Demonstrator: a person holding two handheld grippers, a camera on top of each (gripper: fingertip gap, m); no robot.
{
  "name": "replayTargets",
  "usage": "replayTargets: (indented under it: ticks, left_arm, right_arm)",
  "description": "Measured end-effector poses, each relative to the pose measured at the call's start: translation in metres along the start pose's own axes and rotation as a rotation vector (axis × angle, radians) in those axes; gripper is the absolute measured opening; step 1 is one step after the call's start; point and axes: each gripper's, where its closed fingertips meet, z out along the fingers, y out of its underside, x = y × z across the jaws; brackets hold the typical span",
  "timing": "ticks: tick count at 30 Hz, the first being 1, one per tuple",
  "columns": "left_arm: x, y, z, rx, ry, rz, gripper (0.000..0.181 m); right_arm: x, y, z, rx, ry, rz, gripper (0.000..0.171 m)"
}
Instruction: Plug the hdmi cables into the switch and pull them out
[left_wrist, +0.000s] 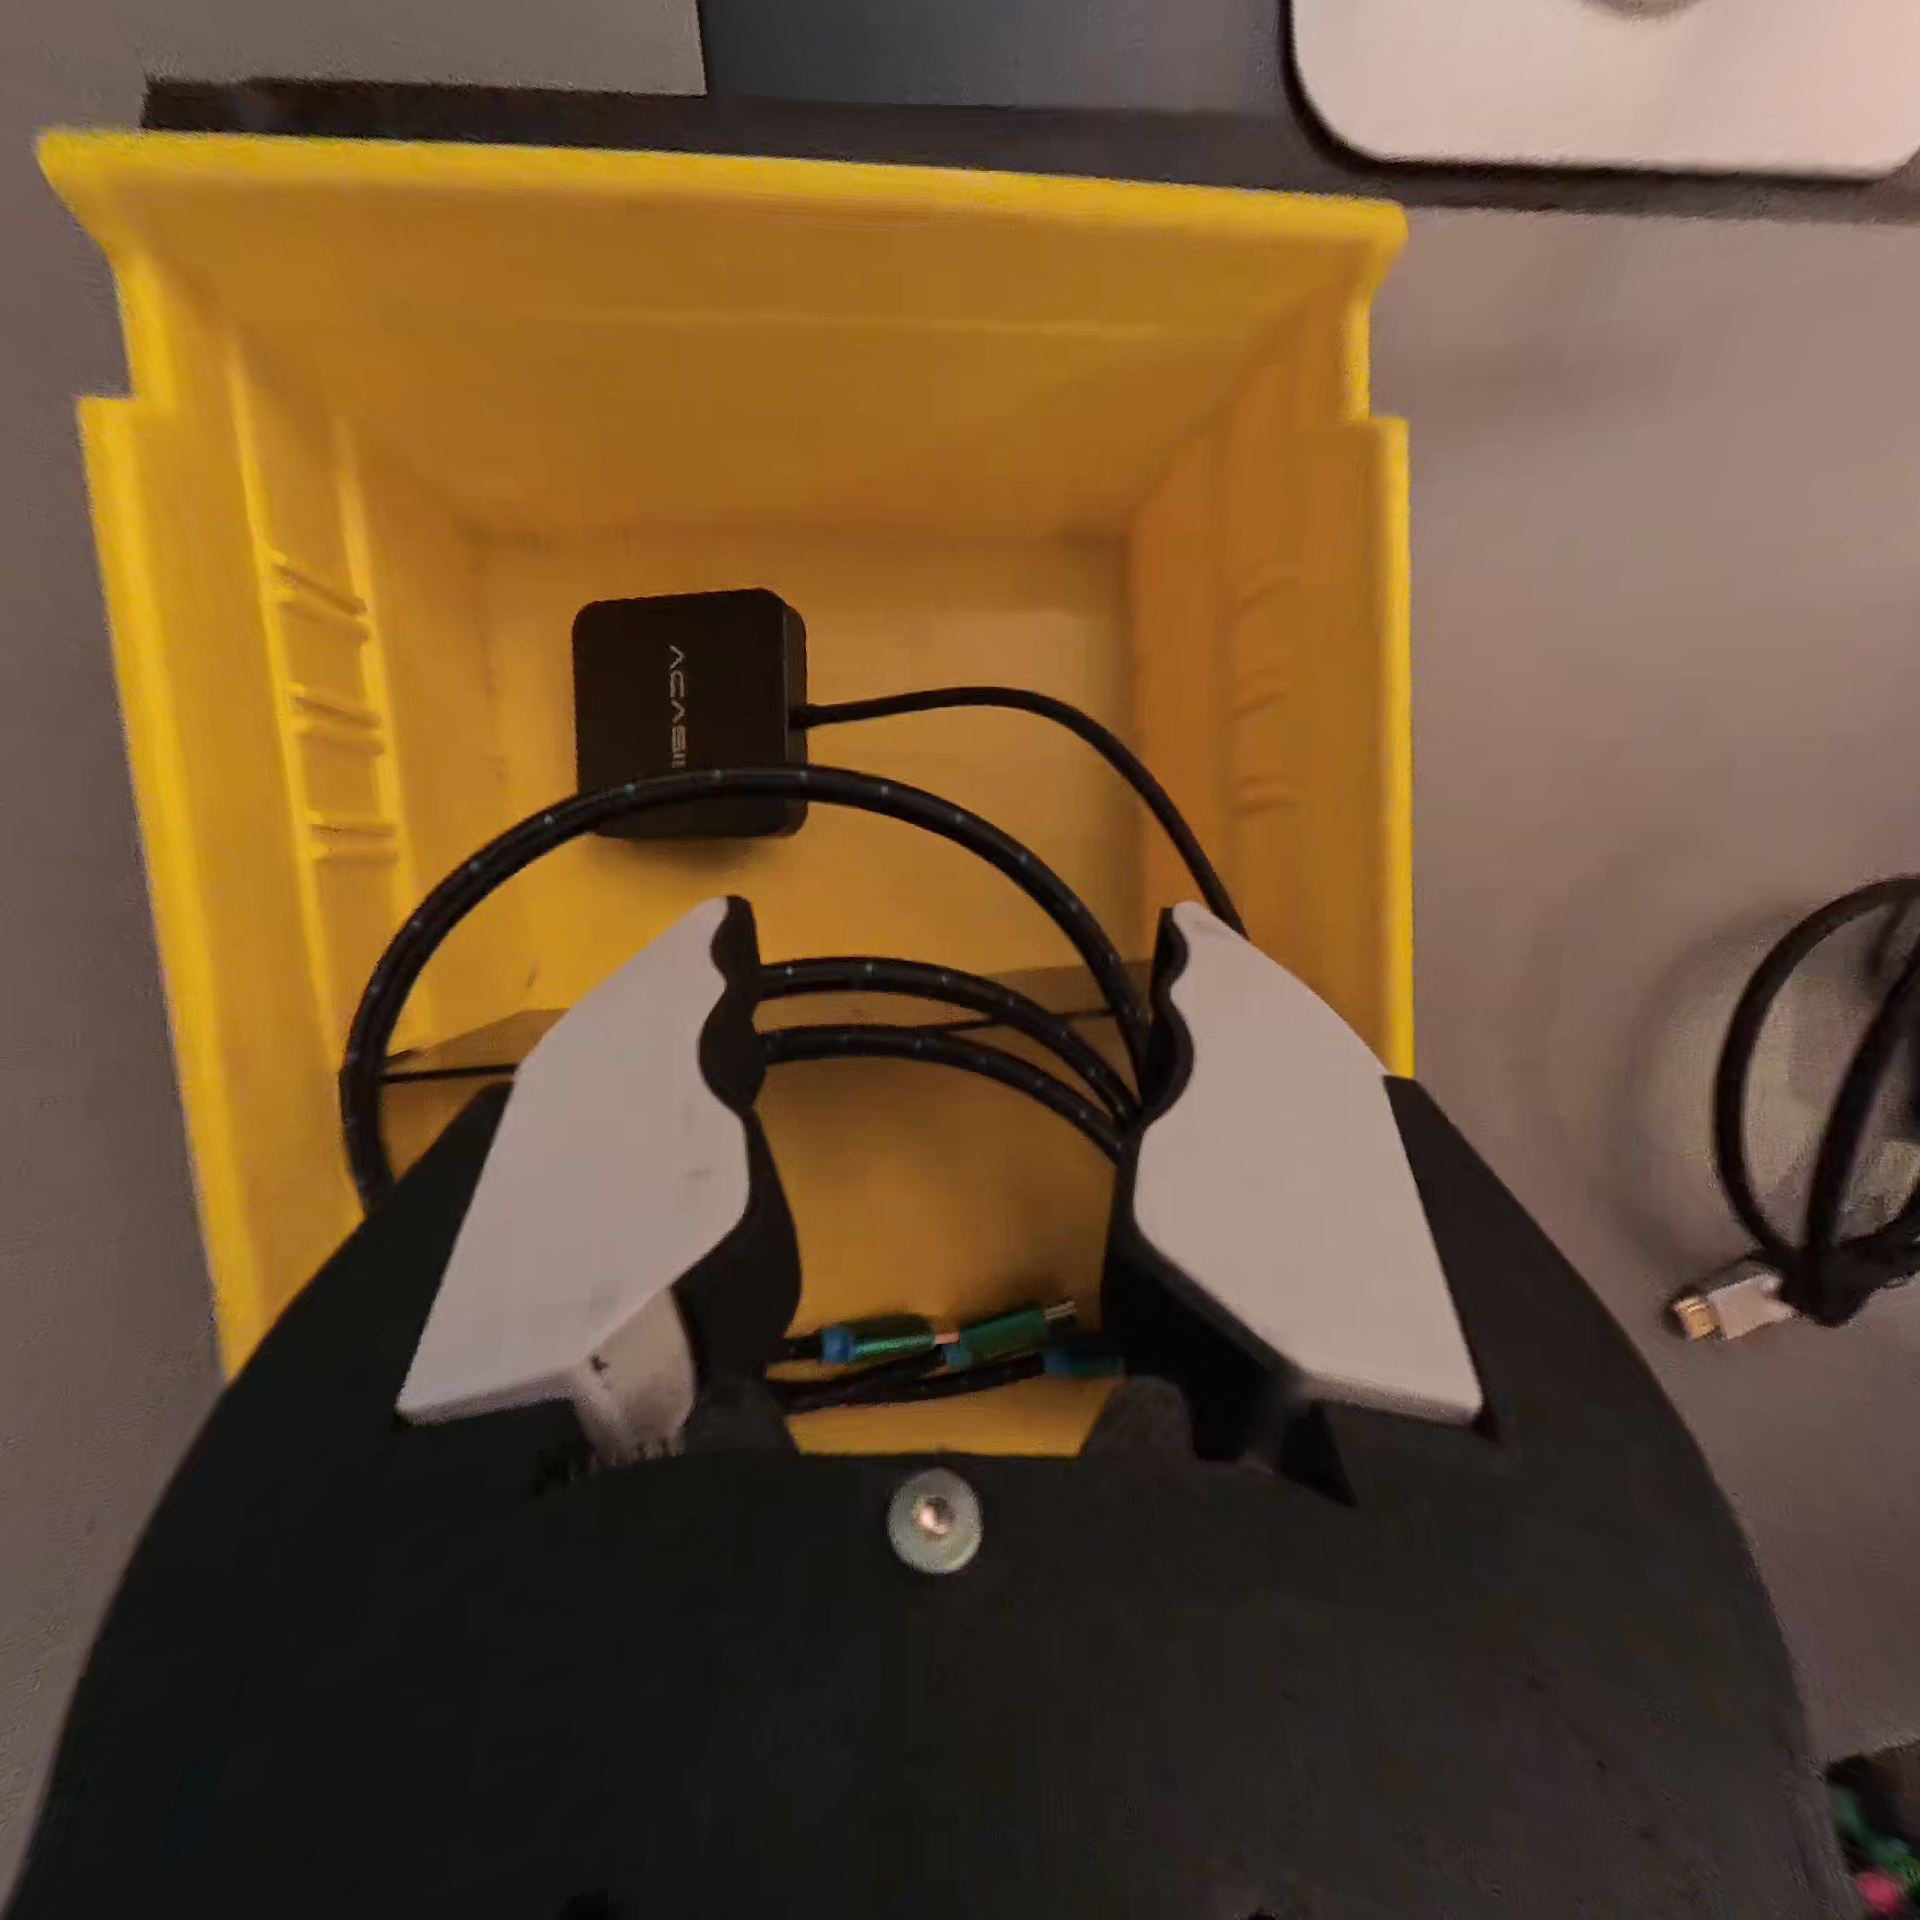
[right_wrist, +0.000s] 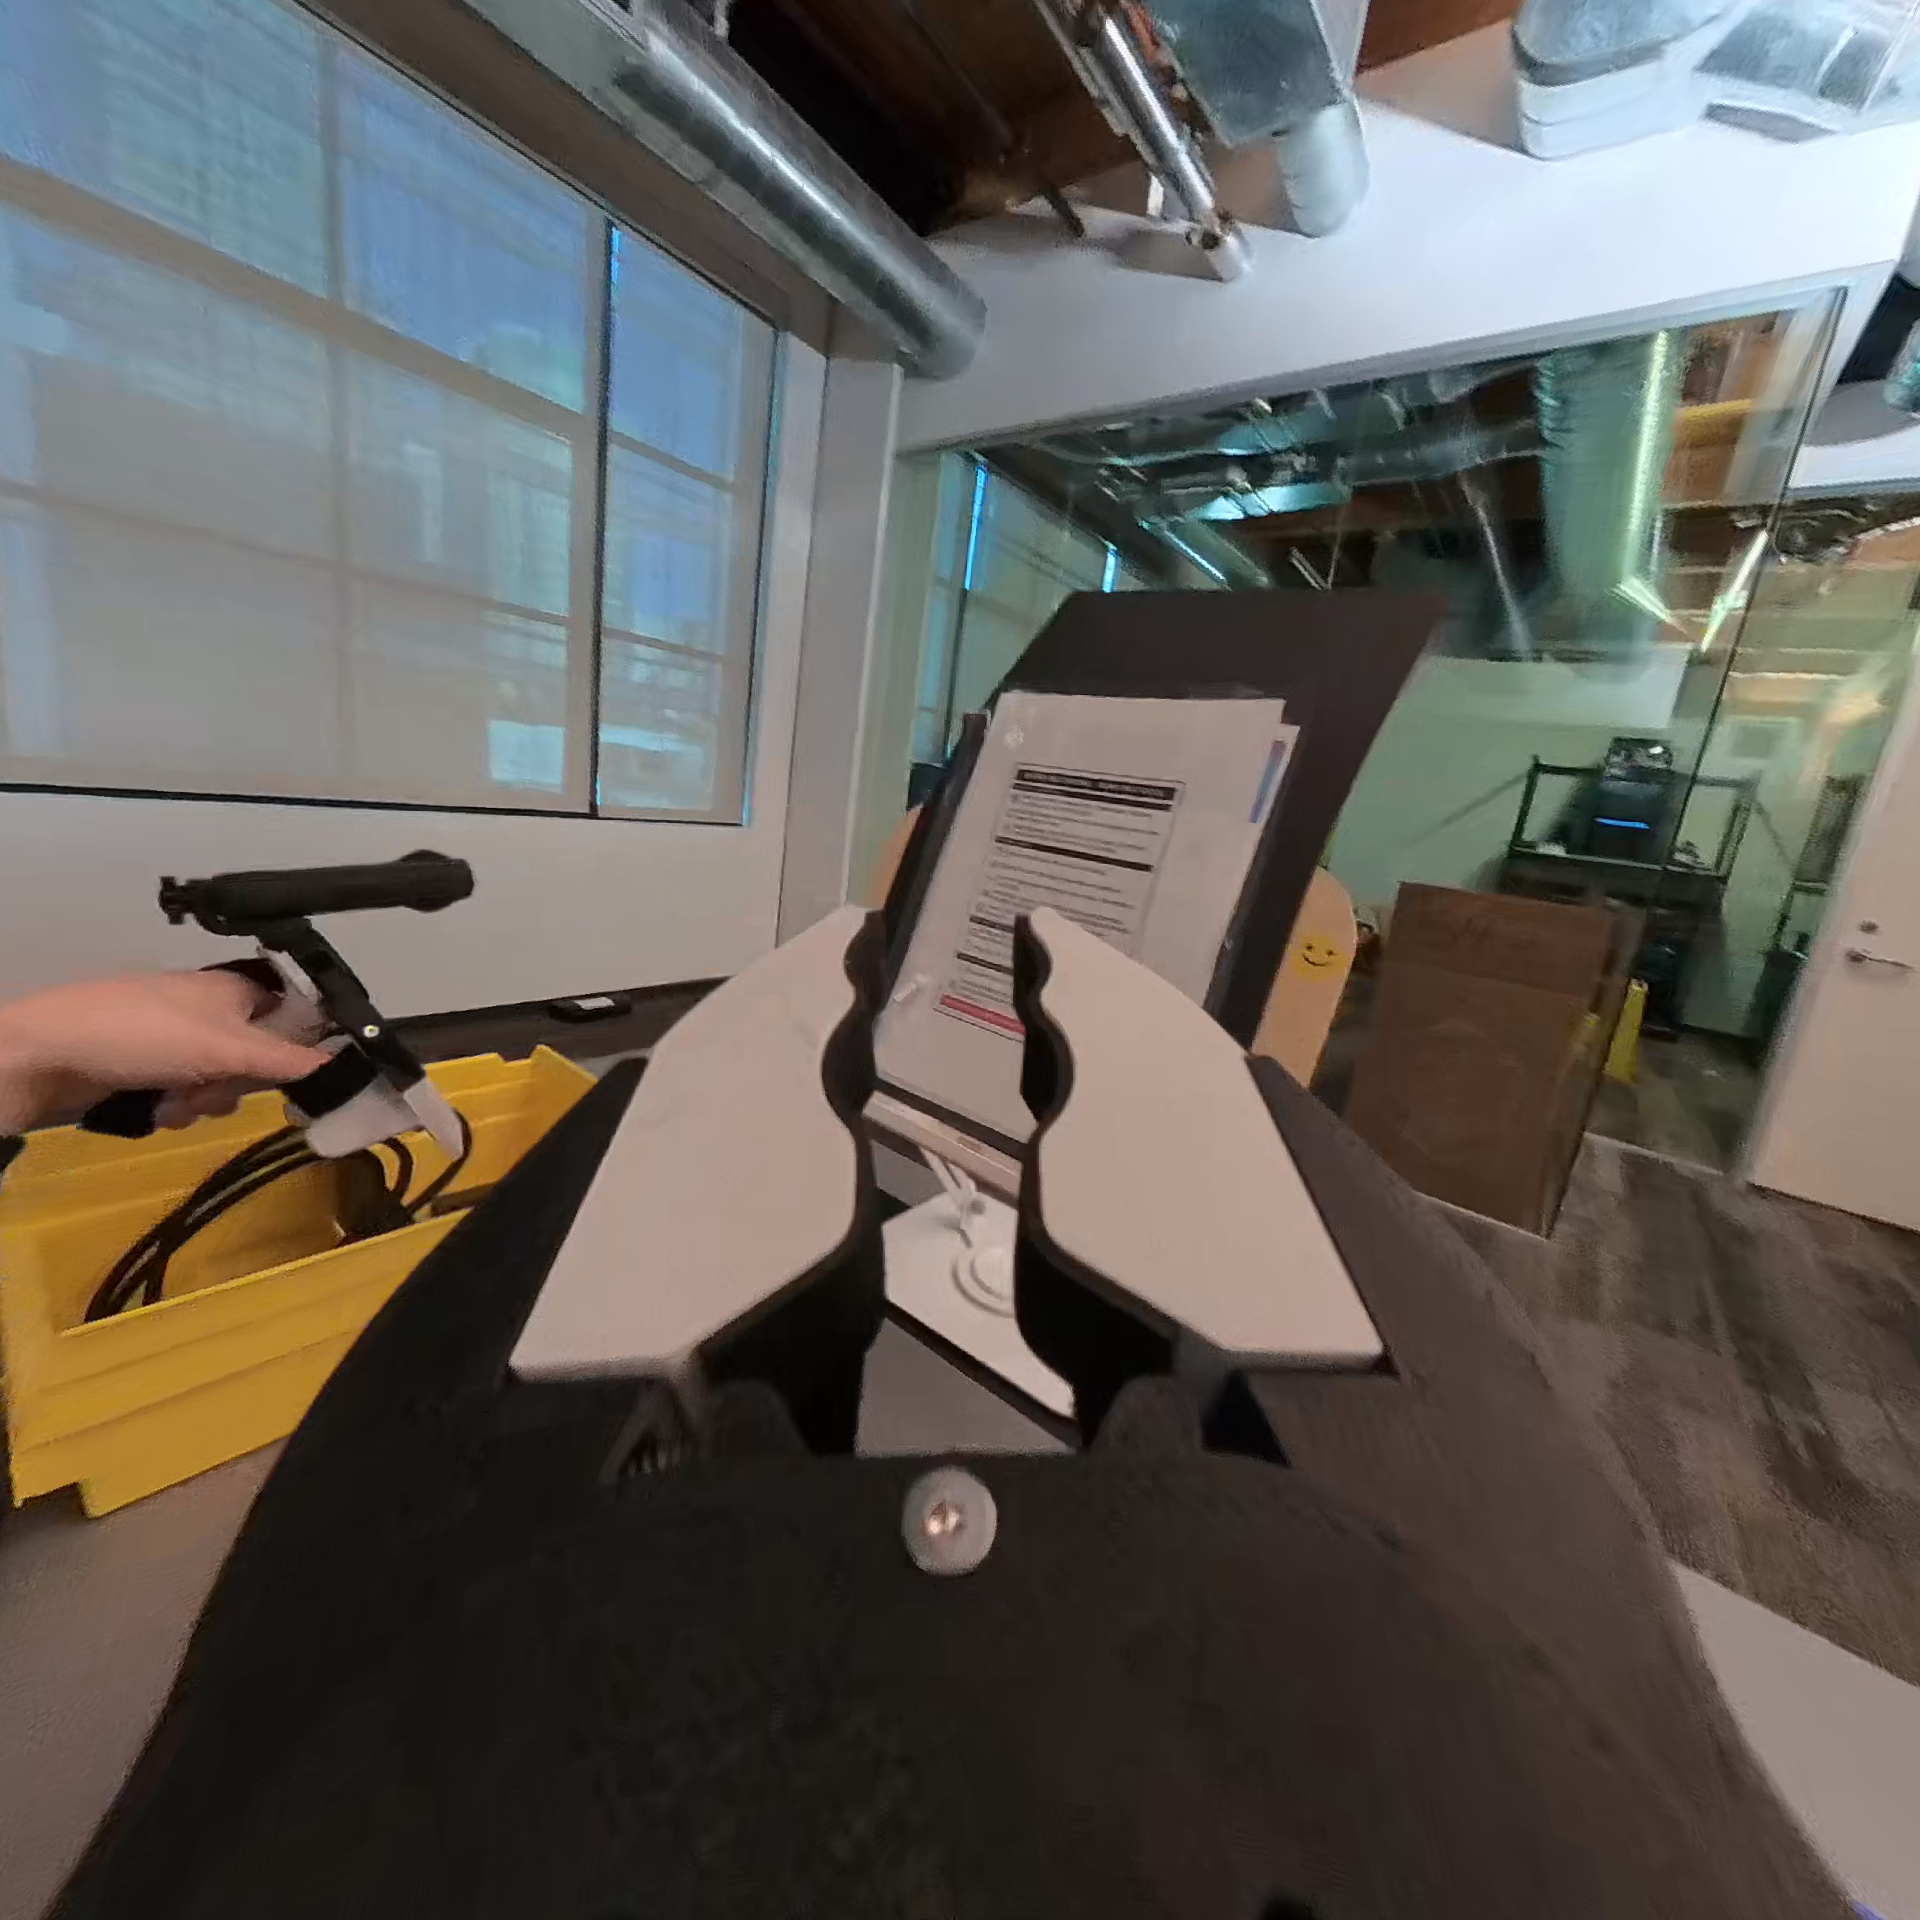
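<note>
In the left wrist view a black switch box (left_wrist: 686, 712) lies on the floor of a yellow bin (left_wrist: 727, 343), with a thin black lead running off its right side. Coiled black braided HDMI cables (left_wrist: 935, 997) lie in the bin; their green and blue plug ends (left_wrist: 935, 1340) rest near its front. My left gripper (left_wrist: 951, 935) is open above the coil, which passes between its fingers untouched. My right gripper (right_wrist: 940, 935) is open and empty, raised and pointing across the room. The right wrist view shows the left gripper (right_wrist: 395, 1112) over the bin (right_wrist: 208, 1351), held by a hand.
Another black cable with a silver plug (left_wrist: 1735, 1320) lies on the grey table right of the bin. A white stand base (left_wrist: 1600, 94) sits at the back right. A black stand with a paper sheet (right_wrist: 1091, 862) stands ahead of the right gripper.
</note>
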Motion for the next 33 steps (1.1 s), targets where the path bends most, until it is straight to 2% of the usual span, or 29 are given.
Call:
replayTargets:
  ticks: [3,6,9,14,15,19,21,24,28,31,33]
  left_arm:
    - [0.009,-0.012,0.008,0.067,0.121,-0.09,0.062]
    - [0.003,0.0,0.014,0.004,0.065,-0.086,0.064]
    - [0.009,-0.001,0.021,-0.002,0.102,-0.089,0.064]
    - [0.007,-0.012,0.027,0.064,0.069,-0.028,0.038]
    - [0.008,-0.012,0.026,0.079,0.08,-0.028,0.037]
    - [0.009,-0.013,0.023,0.109,0.168,-0.072,0.027]
    - [0.022,-0.011,0.016,0.097,0.276,-0.066,0.018]
    - [0.042,-0.02,-0.015,0.177,0.388,-0.031,0.009]
    - [0.066,-0.028,-0.08,0.332,0.406,0.088,0.007]
    - [0.096,-0.026,-0.137,0.471,0.43,0.21,0.007]
    - [0.128,-0.018,-0.173,0.571,0.455,0.365,0.006]
  right_arm:
    - [-0.003,-0.01,-0.005,0.013,-0.014,0.029,0.024]
    - [-0.008,-0.025,-0.012,0.072,-0.022,0.066,0.023]
    - [-0.014,-0.035,-0.016,0.083,-0.025,0.043,0.023]
    - [-0.021,-0.037,-0.016,0.074,-0.038,0.015,0.023]
    - [-0.021,-0.035,-0.015,0.061,-0.04,0.015,0.023]
    - [-0.024,-0.029,-0.012,0.032,-0.038,-0.009,0.023]
    - [-0.025,-0.028,-0.011,0.026,-0.032,-0.034,0.023]
    - [-0.028,-0.027,-0.009,0.02,-0.035,-0.059,0.023]
    - [-0.037,-0.028,-0.007,0.021,-0.054,-0.075,0.023]
    - [-0.045,-0.025,-0.003,0.008,-0.08,-0.09,0.023]
    - [-0.048,-0.023,-0.002,-0.015,-0.082,-0.135,0.024]
